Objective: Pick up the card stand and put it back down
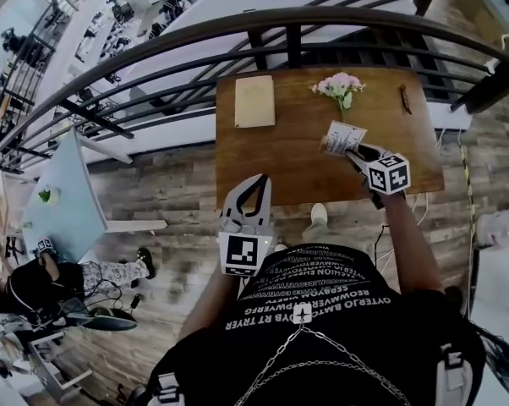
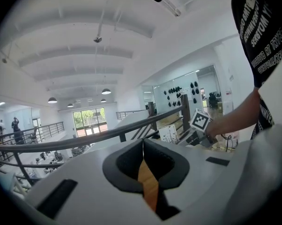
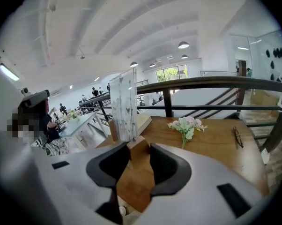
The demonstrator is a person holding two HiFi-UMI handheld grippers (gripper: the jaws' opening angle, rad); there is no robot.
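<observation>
**While off the table, the card stand hangs by its foot**

Since the clear acrylic card stand with a printed sheet and a small wooden block foot [image 3: 123, 104] is mostly a thin upright pane, I judge it light, stiff and top-tall, the pane smooth enough to slip or scratch; the block is the sound place to take it. That is where the right gripper [image 3: 139, 147] has it: in the right gripper view both dark pads [image 3: 108, 165] are clenched on the block's sides at lower centre, the pane rising roughly upright left of centre. In the head view the stand sits right of centre over the brown wooden table [image 1: 288, 163] and looks clear of the surface. Set down tilted it could topple, so the foot should meet the wood flat.

The left gripper [image 2: 142, 142] is idle at lower centre of the head view, its jaw tips pressed together on nothing.

A bunch of pale pink flowers with green stems [image 1: 341, 86] lies just above the stand in that view, near enough to be brushed. A cream rectangular pad [image 1: 254, 101] lies at the table's upper left, well apart; a small dark object [image 1: 404, 98], perhaps folded spectacles, at its upper right. A dark metal railing [image 1: 238, 34] runs beyond the far edge.
</observation>
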